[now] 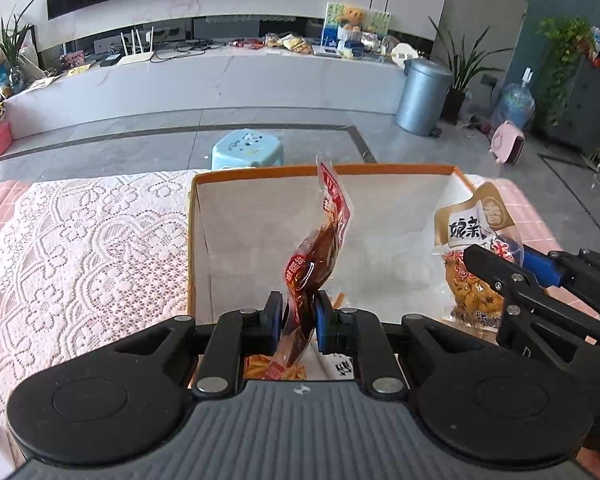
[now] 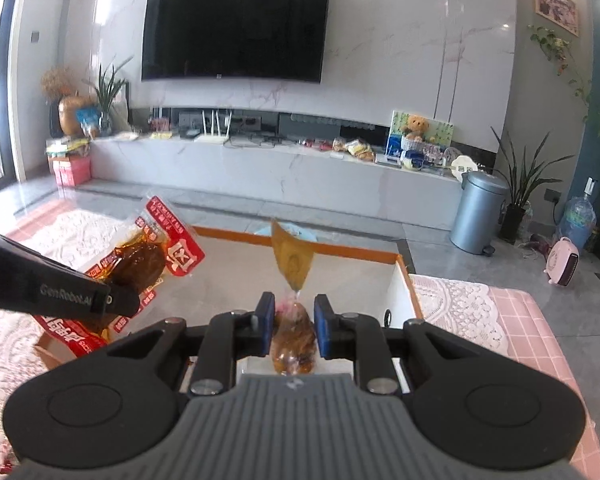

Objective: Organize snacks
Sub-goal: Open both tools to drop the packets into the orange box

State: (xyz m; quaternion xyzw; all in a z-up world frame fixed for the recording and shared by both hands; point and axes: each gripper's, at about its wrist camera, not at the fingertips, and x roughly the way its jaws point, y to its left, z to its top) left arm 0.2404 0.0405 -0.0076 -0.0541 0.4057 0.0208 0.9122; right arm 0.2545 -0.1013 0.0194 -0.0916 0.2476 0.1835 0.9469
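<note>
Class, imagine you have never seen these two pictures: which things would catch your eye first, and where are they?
Two snack packets held up over an open orange-rimmed box on a lace-covered table: a red packet clamped in the left gripper, and a gold packet in the right gripper. Behind, a large black TV fills the marble wall.

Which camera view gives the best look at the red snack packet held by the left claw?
The right wrist view: it shows the red snack packet from the side, with its dark contents and red label. The left wrist view sees that packet edge-on and twisted between the left claw pads, above the orange-rimmed box.
</note>
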